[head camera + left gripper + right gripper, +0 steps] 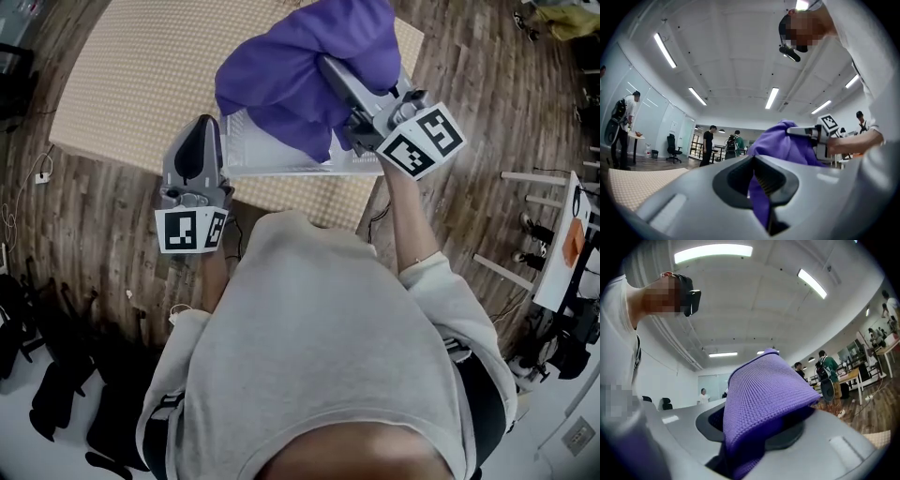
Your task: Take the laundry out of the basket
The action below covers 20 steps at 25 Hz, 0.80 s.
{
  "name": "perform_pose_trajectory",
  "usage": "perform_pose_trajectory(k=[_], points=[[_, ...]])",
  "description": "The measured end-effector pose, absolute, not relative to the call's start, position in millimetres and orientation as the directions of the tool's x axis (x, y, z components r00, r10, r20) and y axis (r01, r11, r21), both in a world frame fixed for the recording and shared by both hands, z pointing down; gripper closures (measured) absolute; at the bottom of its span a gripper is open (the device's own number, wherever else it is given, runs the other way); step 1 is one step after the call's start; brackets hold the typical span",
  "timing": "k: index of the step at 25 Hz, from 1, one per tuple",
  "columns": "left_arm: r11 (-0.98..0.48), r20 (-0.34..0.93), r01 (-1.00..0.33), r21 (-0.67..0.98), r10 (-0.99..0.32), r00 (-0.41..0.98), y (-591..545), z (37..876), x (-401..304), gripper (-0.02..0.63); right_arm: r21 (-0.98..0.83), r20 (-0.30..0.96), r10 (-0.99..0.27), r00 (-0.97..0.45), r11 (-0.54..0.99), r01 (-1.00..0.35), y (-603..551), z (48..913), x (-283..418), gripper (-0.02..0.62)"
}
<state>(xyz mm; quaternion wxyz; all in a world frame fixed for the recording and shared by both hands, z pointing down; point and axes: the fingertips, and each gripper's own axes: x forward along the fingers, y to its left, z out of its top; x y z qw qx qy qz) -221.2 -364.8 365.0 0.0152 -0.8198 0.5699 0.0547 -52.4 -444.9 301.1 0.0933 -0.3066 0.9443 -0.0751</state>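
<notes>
Both hand-held grippers (761,187) (740,446) pinch purple garment (300,66), apparently above basket (272,155) rim.

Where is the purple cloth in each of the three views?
Head view: the purple cloth is at top centre, above the white basket, held by the right gripper.
Left gripper view: right of centre, with one strip down between the jaws of the left gripper.
Right gripper view: centre, bunched in its jaws.
Shared landmark: the right gripper's marker cube, also in the left gripper view.
</notes>
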Motion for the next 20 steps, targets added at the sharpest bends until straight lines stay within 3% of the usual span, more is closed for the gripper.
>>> perform_pose_trajectory(k=[9, 20], points=[[-0.410, -0.143, -0.912, 0.021, -0.904, 0.403, -334, 349, -206, 0.595, -0.198, -0.198, -0.676, -0.710, 0.737, -0.647, -398, 270, -29, 0.425], [-0.420, -0.151, -0.907, -0.026, -0.895, 0.419, -281, 333, -174, 0.595, -0.082, -0.316, -0.655, -0.687, 0.740, -0.668, -324, 206, 9, 0.425]])
